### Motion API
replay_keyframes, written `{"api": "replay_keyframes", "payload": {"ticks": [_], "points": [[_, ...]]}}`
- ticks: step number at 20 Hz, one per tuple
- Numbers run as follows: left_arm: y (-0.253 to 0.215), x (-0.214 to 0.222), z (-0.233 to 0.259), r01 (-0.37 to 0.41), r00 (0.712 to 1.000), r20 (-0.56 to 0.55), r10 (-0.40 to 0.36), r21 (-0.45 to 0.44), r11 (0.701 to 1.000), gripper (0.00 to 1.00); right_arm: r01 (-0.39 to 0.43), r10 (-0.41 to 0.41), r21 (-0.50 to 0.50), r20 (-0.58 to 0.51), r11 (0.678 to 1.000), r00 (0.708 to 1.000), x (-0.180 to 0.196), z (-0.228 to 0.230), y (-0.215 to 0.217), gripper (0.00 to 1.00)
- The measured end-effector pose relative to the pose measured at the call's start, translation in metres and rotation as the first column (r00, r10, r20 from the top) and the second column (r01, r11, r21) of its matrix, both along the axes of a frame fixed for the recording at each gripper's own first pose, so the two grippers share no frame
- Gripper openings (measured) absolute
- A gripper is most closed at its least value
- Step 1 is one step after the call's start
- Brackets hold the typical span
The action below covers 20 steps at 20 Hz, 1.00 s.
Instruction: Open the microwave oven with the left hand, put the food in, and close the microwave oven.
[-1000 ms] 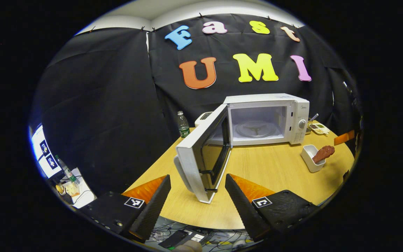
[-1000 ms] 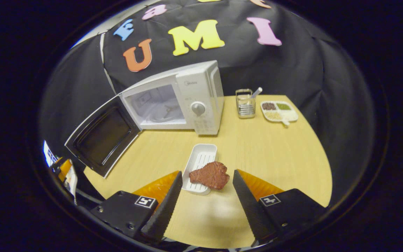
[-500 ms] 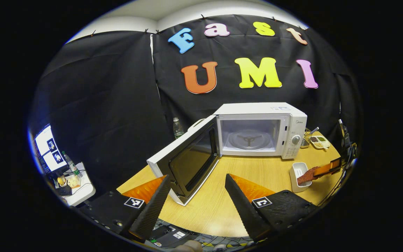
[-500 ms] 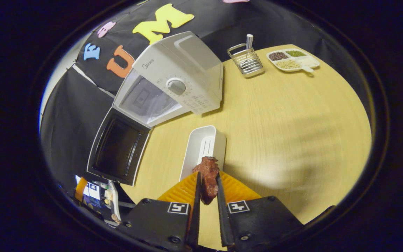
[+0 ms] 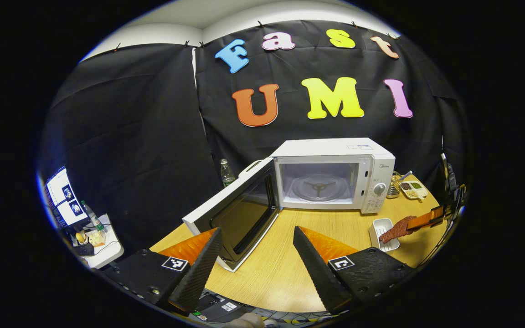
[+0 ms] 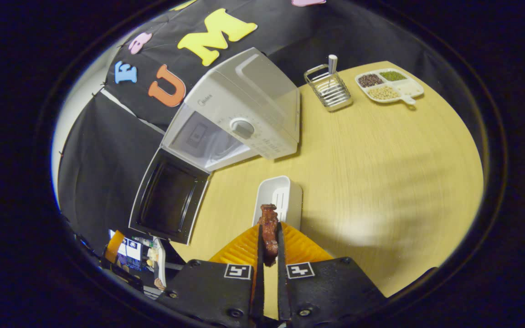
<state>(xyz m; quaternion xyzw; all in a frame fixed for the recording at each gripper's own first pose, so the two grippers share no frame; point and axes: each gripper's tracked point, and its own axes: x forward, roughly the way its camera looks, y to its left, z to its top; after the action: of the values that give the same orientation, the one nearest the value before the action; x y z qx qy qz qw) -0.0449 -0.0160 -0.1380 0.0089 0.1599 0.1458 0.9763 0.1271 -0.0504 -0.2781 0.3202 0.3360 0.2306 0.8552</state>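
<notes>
The right tongs are pinching a reddish-brown, rough-surfaced piece of food between both fingers, so that the piece sticks out ahead of the tips and is lifted clear of the pale wooden worktop. Just beyond the tips, a white rectangular plastic tray with a ribbed floor lies flat on the worktop. Ahead and to the left of these tongs stands the white box-shaped microwave oven, its dark-windowed door swung wide open. Farther off, ahead and to the right, a wire rack holding a white-handled tool sits beside a white divided dish of dark, green and pale grains.

The left tongs are spread wide with nothing between the fingers, held near the front edge of the worktop. Directly ahead of them is the open door, with its free edge close to the left finger; whether they touch cannot be told. Beyond it is the oven's lit cavity with a round glass turntable. Far to the right of these tongs, the held food hangs over the tray. To their left, past the worktop's edge, a small white side table carries a bottle and small items.
</notes>
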Motion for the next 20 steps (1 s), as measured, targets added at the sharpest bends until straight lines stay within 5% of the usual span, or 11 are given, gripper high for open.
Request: {"api": "replay_keyframes", "payload": {"ticks": [9,16,20], "points": [[0.015,0.031,-0.004,0.242,0.97,0.018,-0.241,-0.015,0.97,0.96,0.22,-0.239,0.122,0.165,0.968,0.957,0.056,0.113,0.071,0.14],[0.037,0.042,0.004,0.4,0.914,0.049,-0.402,0.052,0.915,0.96,0.452,-0.525,0.322,0.194,0.832,0.829,0.143,0.136,0.17,0.14],[0.054,0.036,0.006,0.425,0.899,0.083,-0.431,0.076,0.902,0.96,0.524,-0.618,0.403,0.148,0.751,0.772,0.187,0.123,0.215,0.14]]}}
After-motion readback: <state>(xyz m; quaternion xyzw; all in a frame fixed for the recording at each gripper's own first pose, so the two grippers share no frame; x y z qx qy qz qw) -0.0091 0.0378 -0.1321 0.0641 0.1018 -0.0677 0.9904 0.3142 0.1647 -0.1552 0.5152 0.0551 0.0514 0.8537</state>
